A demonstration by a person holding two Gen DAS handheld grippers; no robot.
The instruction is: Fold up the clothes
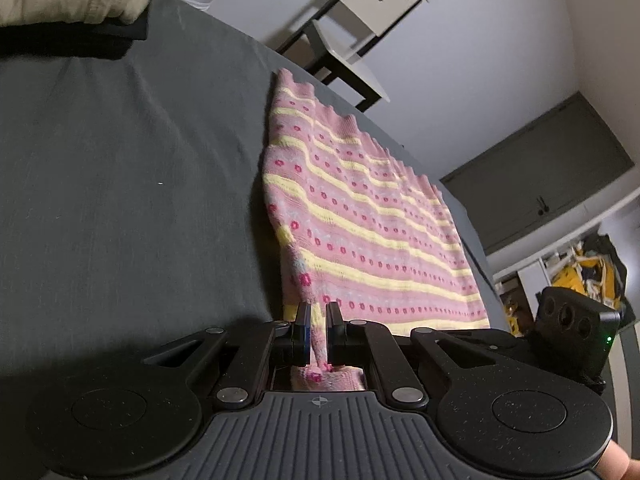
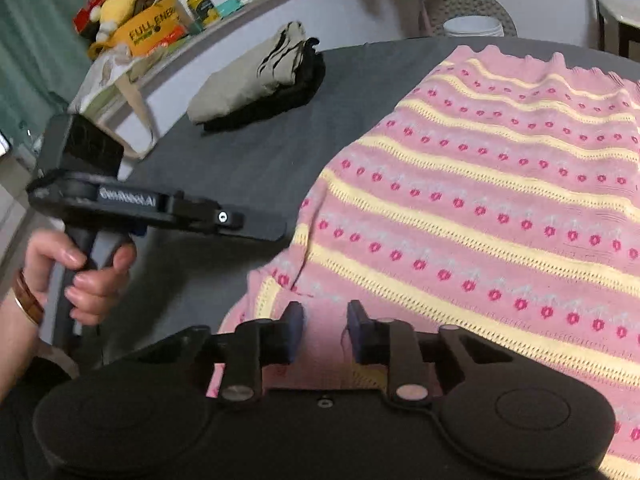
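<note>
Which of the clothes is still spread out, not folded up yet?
The pink striped sweater. It lies open across the grey table, while the beige garment and the black garment sit folded in a stack.

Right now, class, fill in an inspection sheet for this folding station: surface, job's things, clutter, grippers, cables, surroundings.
Surface: dark grey cloth-covered table, lightly creased.
Job's things: pink striped knit garment spread on the table; a folded beige garment lies on a folded black garment at the far side.
Clutter: nothing seen on the table besides clothes.
Grippers: left gripper pinches a corner of the pink garment; right gripper open, fabric between its jaws.
Cables: nothing seen.
Surroundings: shelf of boxes and a yellow plush toy, a woven chair, a dark cabinet.
</note>
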